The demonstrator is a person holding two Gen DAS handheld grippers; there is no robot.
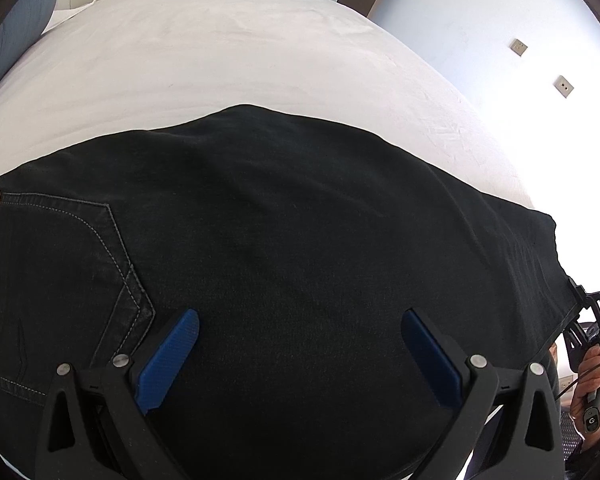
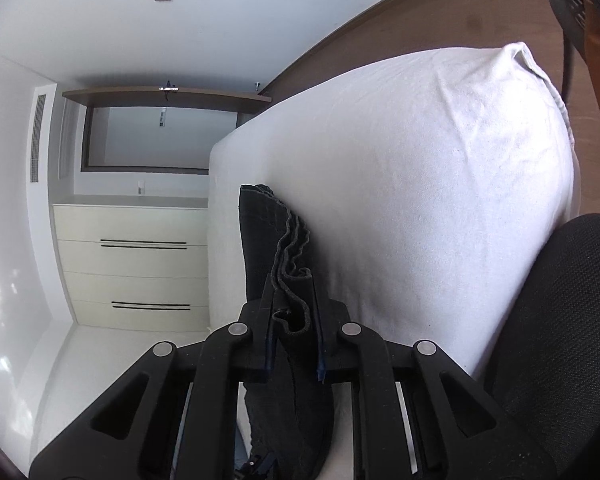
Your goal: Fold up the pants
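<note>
One pair of black pants point(image 1: 300, 240) on one white bed point(image 1: 220, 48) — two grippers, left point(image 1: 300, 332) and right point(image 2: 292, 300) — one drawer chest point(image 2: 140, 264), one black chair point(image 2: 559, 320).

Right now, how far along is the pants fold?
Done: the black denim pants lie spread across the white-sheeted bed, apparently already doubled leg over leg, since several hem edges stack together in the right wrist view. In hand: the right gripper is clamped on that stacked hem end, while the left gripper hangs open over the seat area. Left: carrying the hem across toward the waist.
</note>
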